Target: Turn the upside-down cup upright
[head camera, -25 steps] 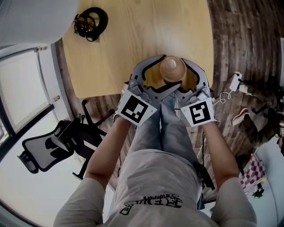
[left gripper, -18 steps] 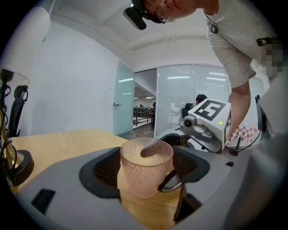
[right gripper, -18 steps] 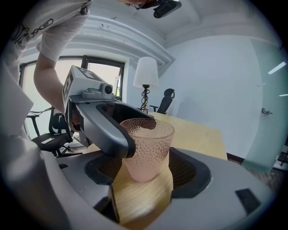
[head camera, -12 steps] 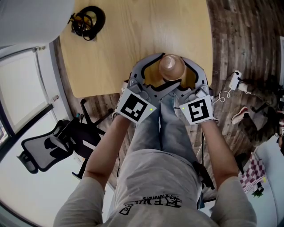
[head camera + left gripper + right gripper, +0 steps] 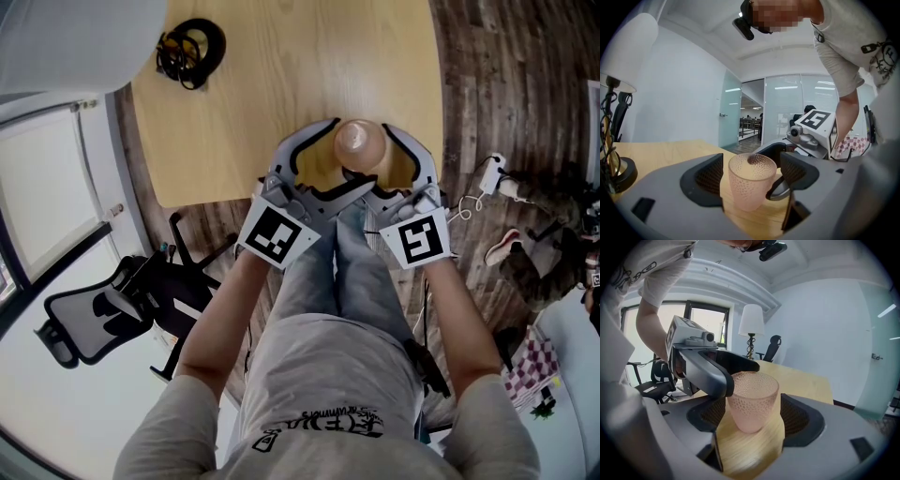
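As the cup (image 5: 360, 141) stands upright on the table (image 5: 262, 84), left gripper (image 5: 752, 174) and right gripper (image 5: 752, 411) bracket it. Both are released, jaws apart.

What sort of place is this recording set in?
Probably an office or meeting room: a light wooden table stands on dark plank flooring, a black mesh swivel office chair sits nearby, and glass partition walls show behind, along with a white-shaded table lamp.

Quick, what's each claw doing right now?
Left claw: open, the cup standing between its jaws.
Right claw: open, around the same cup.
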A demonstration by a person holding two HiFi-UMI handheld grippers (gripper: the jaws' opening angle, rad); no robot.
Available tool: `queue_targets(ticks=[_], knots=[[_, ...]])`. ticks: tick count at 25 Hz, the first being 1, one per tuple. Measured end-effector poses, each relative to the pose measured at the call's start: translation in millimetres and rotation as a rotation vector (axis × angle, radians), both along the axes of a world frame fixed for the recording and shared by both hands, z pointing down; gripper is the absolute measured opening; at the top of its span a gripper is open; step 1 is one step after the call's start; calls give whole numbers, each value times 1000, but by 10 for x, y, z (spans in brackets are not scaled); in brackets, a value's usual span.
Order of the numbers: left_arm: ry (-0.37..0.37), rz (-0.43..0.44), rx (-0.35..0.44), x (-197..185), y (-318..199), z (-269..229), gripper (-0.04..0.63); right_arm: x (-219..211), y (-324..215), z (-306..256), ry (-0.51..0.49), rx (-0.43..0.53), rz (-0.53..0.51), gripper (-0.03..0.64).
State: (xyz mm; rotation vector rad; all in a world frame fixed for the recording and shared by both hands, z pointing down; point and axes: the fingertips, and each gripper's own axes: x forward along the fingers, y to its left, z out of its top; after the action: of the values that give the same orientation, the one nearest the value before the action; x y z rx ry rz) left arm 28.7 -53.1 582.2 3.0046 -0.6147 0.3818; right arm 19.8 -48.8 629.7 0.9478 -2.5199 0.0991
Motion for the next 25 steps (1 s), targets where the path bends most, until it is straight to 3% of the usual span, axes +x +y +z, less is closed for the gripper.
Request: queue_targets(ticks=[7,8,11,12,15,17,21,25], knots=[[26,-48,31,-122,18,-532,370,52,27,-492,-32,30,-21,347],[54,-72,26,-155,12,-658,369,59,25,-619,-49,38,-17,347],[228,-182,-43,-242,-11,-1107,359,87,30,-1005,-109,47,-13,340],[264,-189,-52,-255,26,-1244,305,98,49,-1131,-129,46,-11,322],[272,-163,-60,-263,185,-1540,115,153,89,-1552,-224,37,40,147],[279,-161,-60,-281,219,-1711,38,169,111,-1804,-268,25,76,71],[267,-175,-76,-264,321,-1925,13,138,316,-2117,-299,-53,101,40],[264,-215,-115,-246,294,-2058,9,139,337,-2368,-335,-57,137,34]])
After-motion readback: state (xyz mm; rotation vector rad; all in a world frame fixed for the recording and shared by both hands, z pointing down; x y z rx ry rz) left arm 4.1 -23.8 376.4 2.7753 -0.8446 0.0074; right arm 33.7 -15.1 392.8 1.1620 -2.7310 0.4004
